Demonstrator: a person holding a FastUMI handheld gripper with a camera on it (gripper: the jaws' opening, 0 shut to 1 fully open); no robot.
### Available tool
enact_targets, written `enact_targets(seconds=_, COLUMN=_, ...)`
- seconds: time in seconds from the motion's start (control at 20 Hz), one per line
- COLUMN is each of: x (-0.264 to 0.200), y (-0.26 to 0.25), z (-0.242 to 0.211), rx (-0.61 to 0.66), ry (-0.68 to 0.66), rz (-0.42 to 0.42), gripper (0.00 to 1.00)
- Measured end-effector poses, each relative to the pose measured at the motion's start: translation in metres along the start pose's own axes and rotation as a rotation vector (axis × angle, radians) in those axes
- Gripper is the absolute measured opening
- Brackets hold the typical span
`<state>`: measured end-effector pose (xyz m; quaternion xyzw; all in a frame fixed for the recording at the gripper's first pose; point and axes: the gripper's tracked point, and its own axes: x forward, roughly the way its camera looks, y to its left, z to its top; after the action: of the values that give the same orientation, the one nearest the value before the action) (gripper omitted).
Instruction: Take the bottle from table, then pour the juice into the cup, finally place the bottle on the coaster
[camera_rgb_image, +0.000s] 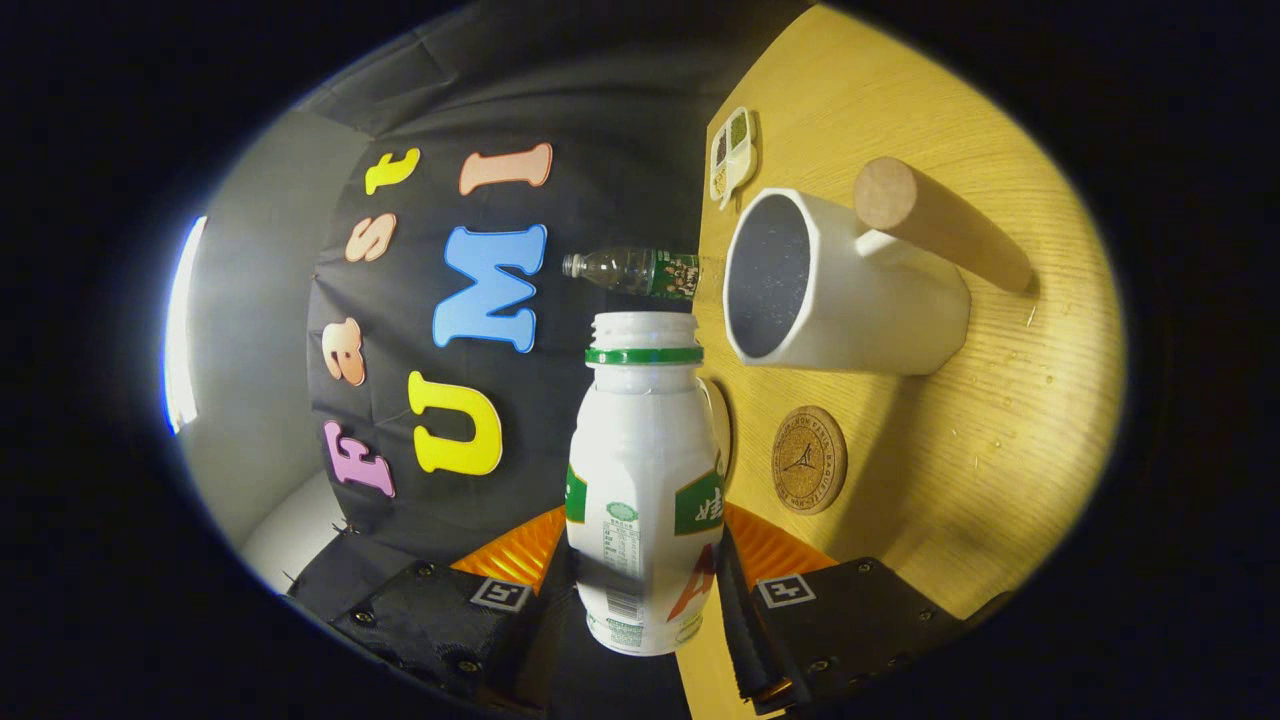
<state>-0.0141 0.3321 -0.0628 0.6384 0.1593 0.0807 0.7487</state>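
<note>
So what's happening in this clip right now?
A hand-held claw is shut on a white bottle with a green neck ring, its cap off. The view is rolled sideways, which suggests the bottle is tipped toward the white cup with the wooden handle. No juice is visibly flowing at this moment. The round cork coaster lies bare on the wooden table, beside the cup. A clear plastic bottle stands farther back.
</note>
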Motion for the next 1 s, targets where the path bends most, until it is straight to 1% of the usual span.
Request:
enact_targets(seconds=0.3, x=0.000, y=0.003, z=0.002, rx=0.088, ry=0.001, rz=0.001, gripper=0.67)
enact_targets(seconds=0.45, x=0.001, y=0.003, z=0.005, rx=0.104, ry=0.000, rz=-0.004, gripper=0.67)
enact_targets(seconds=0.6, x=0.002, y=0.008, z=0.009, rx=0.178, ry=-0.005, rz=0.032, gripper=0.67)
enact_targets(seconds=0.65, x=0.003, y=0.006, z=0.009, rx=0.191, ry=-0.005, rz=0.031, gripper=0.67)
enact_targets(seconds=0.75, x=0.003, y=0.002, z=0.007, rx=0.187, ry=0.000, rz=0.015, gripper=0.67)
enact_targets(seconds=1.0, x=0.003, y=0.008, z=0.011, rx=0.221, ry=-0.006, rz=0.038, gripper=0.67)
